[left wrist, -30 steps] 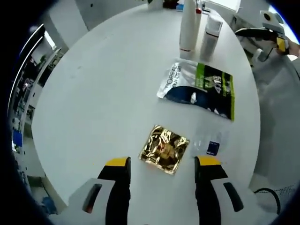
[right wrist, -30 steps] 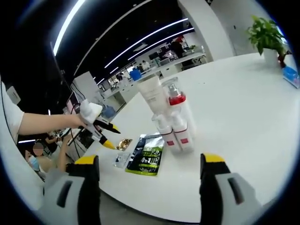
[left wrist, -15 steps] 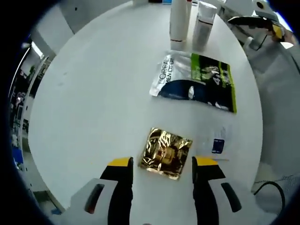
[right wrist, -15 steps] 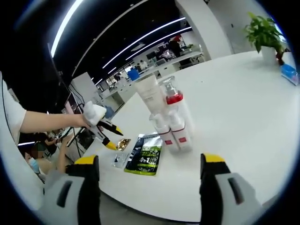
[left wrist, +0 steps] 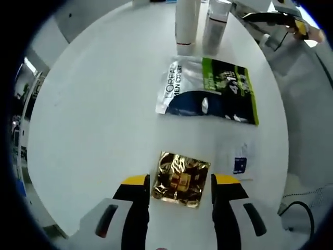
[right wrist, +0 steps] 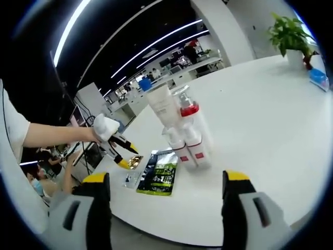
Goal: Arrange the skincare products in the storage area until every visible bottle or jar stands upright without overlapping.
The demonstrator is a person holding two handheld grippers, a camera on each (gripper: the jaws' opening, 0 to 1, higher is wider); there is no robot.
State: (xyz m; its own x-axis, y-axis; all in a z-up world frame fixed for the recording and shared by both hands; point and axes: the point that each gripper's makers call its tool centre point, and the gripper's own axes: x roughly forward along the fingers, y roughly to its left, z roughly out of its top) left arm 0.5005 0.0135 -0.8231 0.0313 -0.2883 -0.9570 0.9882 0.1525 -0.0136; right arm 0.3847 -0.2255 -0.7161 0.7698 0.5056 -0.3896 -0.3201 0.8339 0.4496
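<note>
On the table (left wrist: pixel 93 104), a foil sachet (left wrist: pixel 179 178) is lying near one edge, a printed pouch (left wrist: pixel 210 91) beyond it, and upright bottles (right wrist: pixel 182 130) standing just behind the pouch.

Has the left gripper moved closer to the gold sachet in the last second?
Yes. The left gripper has advanced toward the gold sachet, which now sits between its open jaws; the sachet has kept its place beside the green and black pouch.

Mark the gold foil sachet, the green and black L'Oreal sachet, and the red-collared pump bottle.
gold foil sachet (left wrist: pixel 180 178), left gripper view, centre of the foil.
green and black L'Oreal sachet (left wrist: pixel 208 90), left gripper view, middle of its face.
red-collared pump bottle (right wrist: pixel 188 110), right gripper view, red collar.
</note>
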